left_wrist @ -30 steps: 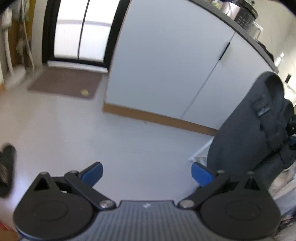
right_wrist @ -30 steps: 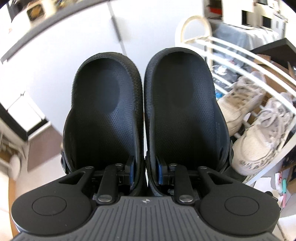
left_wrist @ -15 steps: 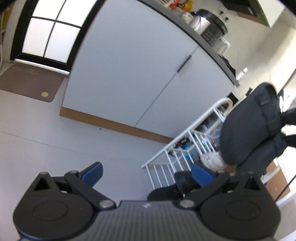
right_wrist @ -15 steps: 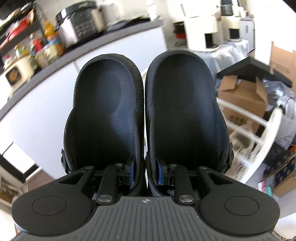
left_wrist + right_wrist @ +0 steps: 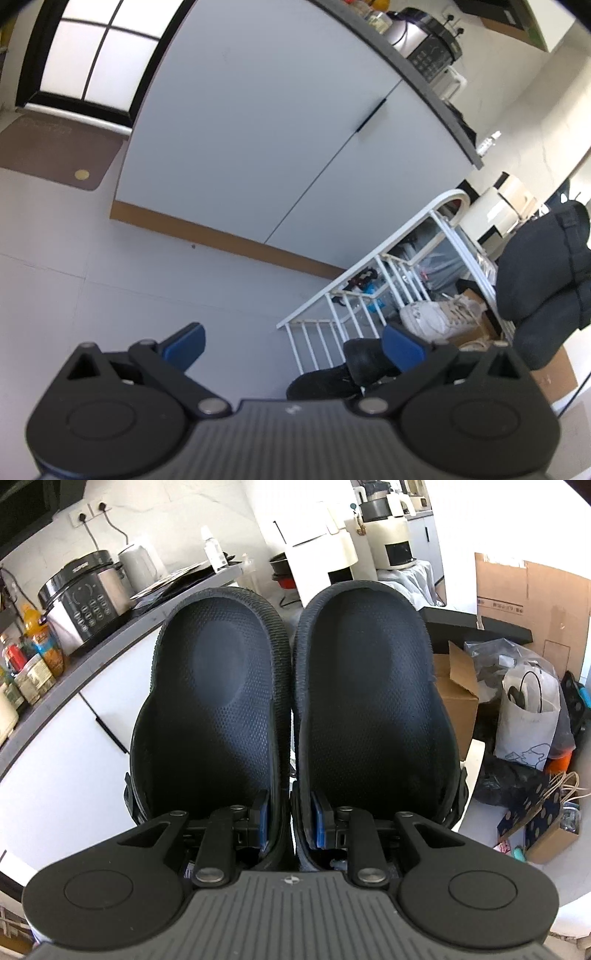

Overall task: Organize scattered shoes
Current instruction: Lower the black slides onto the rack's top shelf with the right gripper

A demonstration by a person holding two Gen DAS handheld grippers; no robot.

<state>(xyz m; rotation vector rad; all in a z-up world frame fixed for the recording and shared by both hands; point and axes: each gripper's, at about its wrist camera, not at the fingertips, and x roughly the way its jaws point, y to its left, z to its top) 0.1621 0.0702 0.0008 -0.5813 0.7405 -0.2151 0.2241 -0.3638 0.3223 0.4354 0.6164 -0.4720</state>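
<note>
**Black clogs in hand, rack partly filled**

Black rubber clogs (image 5: 291, 709), pressed side by side, are clamped at their inner walls by the nearly closed jaws of the right gripper (image 5: 290, 819) and carried in the air. Wide-open, empty jaws are shown on the left gripper (image 5: 291, 343). On the white rack (image 5: 373, 280) at three o'clock, white sneakers (image 5: 436, 314) are already shelved; a dark shoe (image 5: 332, 376) is seen at its foot. Placing the clogs is judged outstanding.

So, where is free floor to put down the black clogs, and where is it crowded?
Bare floor lies between the brown mat, the white cabinet and the white rack. It is crowded on the rack, with a white sneaker, and around the cardboard boxes and bags.
</note>
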